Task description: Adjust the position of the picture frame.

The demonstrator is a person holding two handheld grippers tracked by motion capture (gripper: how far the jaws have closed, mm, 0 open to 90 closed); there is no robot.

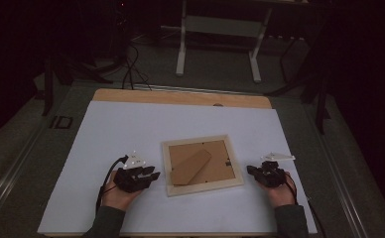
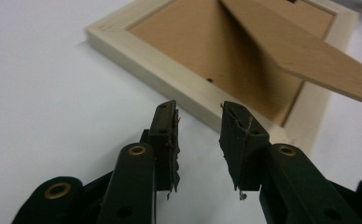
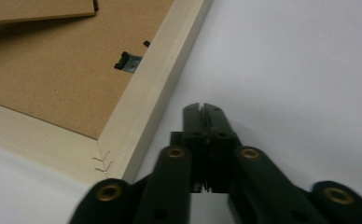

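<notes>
A pale wooden picture frame (image 1: 202, 166) lies face down on the white table top, its brown backboard up and its easel stand (image 1: 190, 166) lifted a little. My left gripper (image 1: 152, 174) rests just left of the frame, jaws open with nothing between them; in the left gripper view the gripper (image 2: 198, 122) points at the frame's near rail (image 2: 170, 74). My right gripper (image 1: 250, 170) sits just right of the frame. In the right gripper view its jaws (image 3: 201, 108) are shut on nothing, beside the frame's corner (image 3: 123, 149).
The white table top (image 1: 131, 129) has a wooden strip along its far edge. A small metal hanger clip (image 3: 128, 61) sits on the backboard near the right rail. Beyond the table stand a white desk frame (image 1: 220, 29) and cables on a dark floor.
</notes>
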